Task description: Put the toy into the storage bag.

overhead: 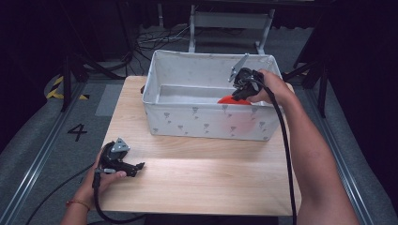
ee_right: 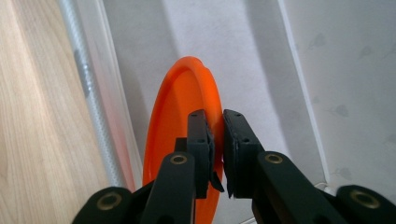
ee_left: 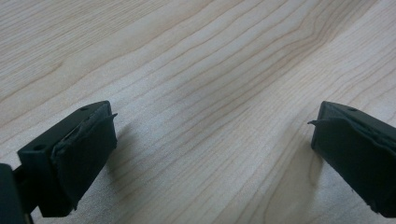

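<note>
At the near left of the desk [overhead: 197, 178], the left gripper [overhead: 139, 166] rests in the person's hand with its fingers [ee_left: 79, 154] spread wide and nothing between them. To the right, the right gripper [overhead: 241, 91] reaches down into the white fabric bin [overhead: 206, 123], its fingers [ee_right: 201, 140] clamped on the rim of an orange plate [ee_right: 180, 126]. The plate stands on edge inside the bin, close to its near wall.

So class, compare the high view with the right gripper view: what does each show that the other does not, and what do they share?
High view alone: the whole white fabric box on the wooden table, the left gripper resting near the table's front left corner, and both forearms.

Right gripper view alone: the right gripper seen close, shut on the rim of the orange plate, which stands on edge by the box's wall.

Both: the orange plate, the box's inside and the wooden table.
</note>
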`<state>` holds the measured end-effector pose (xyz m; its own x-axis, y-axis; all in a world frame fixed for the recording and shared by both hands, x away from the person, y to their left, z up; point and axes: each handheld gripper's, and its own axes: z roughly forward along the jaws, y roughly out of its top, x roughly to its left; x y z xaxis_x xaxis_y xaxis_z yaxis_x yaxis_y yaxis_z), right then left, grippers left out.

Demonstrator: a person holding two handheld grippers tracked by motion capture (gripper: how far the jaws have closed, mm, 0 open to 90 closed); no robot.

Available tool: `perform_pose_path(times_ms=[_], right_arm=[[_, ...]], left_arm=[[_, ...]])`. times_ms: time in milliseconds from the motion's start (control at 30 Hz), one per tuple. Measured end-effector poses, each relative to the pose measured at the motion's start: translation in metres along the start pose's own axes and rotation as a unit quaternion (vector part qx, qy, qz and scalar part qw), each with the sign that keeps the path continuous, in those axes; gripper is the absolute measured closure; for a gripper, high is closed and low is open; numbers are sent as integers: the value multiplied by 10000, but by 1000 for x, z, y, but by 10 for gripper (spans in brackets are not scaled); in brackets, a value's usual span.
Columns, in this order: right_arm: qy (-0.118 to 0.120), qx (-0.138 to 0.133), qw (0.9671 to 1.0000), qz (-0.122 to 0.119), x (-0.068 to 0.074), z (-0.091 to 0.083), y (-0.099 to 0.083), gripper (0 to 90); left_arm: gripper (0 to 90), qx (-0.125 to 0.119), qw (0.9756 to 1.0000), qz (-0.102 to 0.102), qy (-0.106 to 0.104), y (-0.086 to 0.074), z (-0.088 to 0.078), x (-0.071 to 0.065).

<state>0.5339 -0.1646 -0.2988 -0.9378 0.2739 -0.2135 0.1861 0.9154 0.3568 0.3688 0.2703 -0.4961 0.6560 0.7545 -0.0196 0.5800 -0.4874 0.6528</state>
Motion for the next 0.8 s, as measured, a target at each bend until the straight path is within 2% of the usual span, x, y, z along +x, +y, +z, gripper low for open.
perform_pose_path(times_ms=[367, 633, 800], right_arm=[[154, 240, 9995, -124, 3, 8, -1, 819], [168, 312, 9994, -36, 2, 11, -7, 818], [212, 398, 9990, -62, 3, 10, -10, 816]], left_arm=[[4, 1, 10000, -9, -14, 0, 0, 0], [4, 1, 10000, -8, -13, 0, 0, 0], [4, -1, 10000, -6, -11, 0, 0, 0]])
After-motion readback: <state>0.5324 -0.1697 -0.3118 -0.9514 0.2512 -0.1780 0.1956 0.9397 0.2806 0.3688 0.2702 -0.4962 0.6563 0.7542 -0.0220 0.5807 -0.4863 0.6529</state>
